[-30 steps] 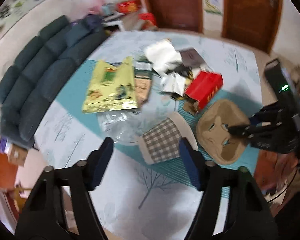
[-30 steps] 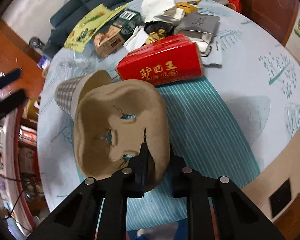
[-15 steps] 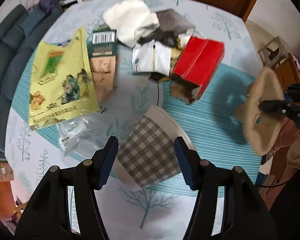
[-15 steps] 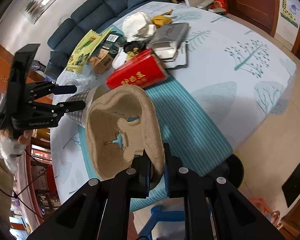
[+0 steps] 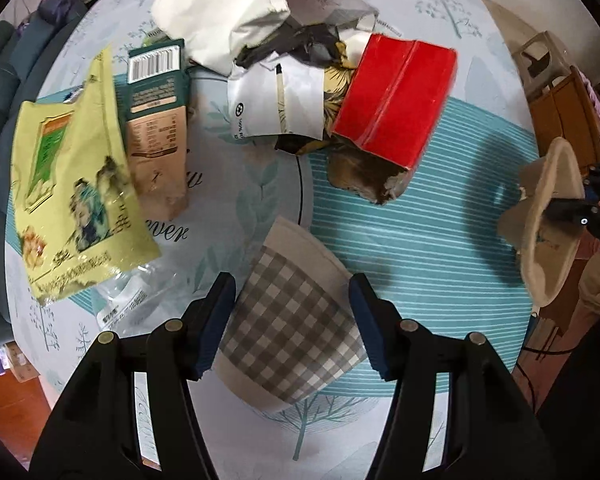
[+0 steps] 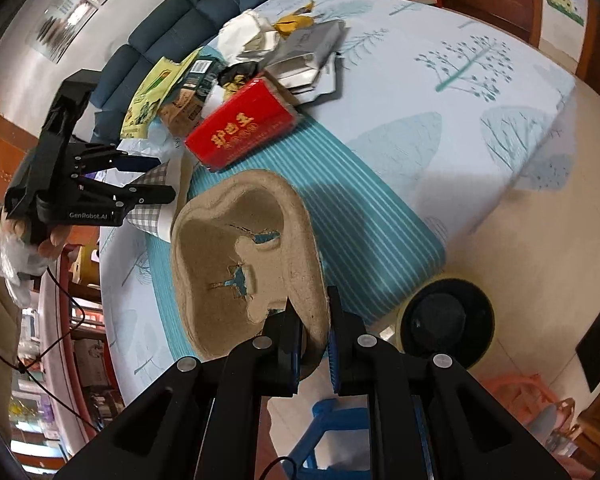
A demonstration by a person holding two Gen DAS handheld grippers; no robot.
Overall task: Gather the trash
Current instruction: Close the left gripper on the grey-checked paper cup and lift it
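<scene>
Left wrist: checked cup (image 5: pixel 296 320) between gripper (image 5: pixel 292 304) fingers

The cup (image 5: pixel 288 320) is showing a grey-and-white check with a plain white rim. The box (image 5: pixel 396 96) is glowing red — gold characters on its side. The pulp tray (image 6: pixel 244 256) is looking sandy brown. The pouch (image 5: pixel 72 184) is showing yellow with green print. The bench (image 5: pixel 420 240) cloth is showing teal stripes — pale blue with tree prints toward its edges.

Soft daylight, faint shadows on the tablecloth (image 5: pixel 420 240), strong fisheye bending and dark corners, slight motion blur.
</scene>
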